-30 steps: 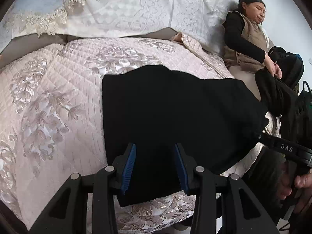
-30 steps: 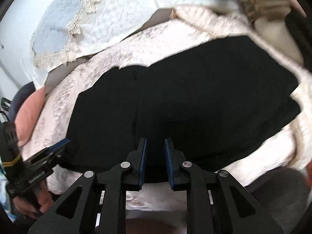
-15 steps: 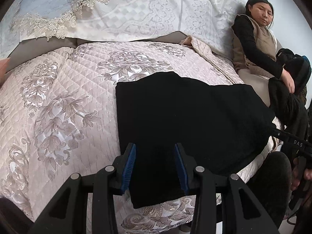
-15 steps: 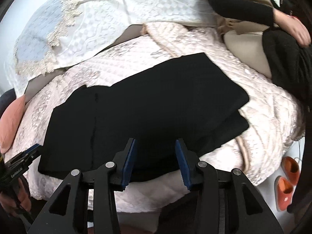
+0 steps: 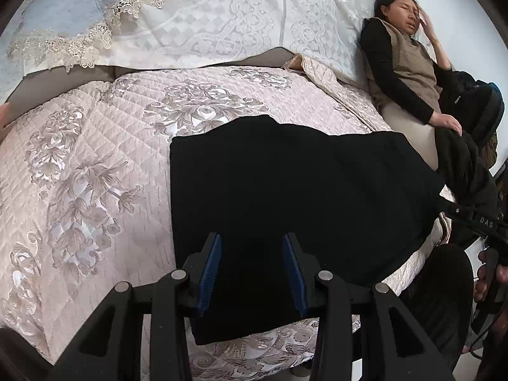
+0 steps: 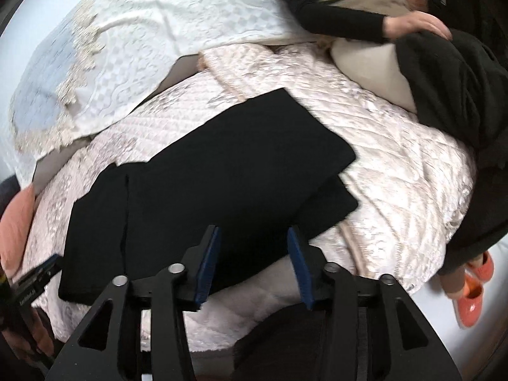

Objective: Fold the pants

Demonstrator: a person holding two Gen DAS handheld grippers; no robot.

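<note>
Black pants (image 5: 285, 197) flat on quilted bed (image 5: 89, 165), folded once, right in front of and below both tools. Long side running left to right across both views.

Left gripper (image 5: 252, 270): blue pads half apart, nothing between, over near left end.

Right gripper (image 6: 254, 265): jaws just been opening, nothing between, over near edge toward right end (image 6: 333, 171).

No boxes or baskets seen.
</note>
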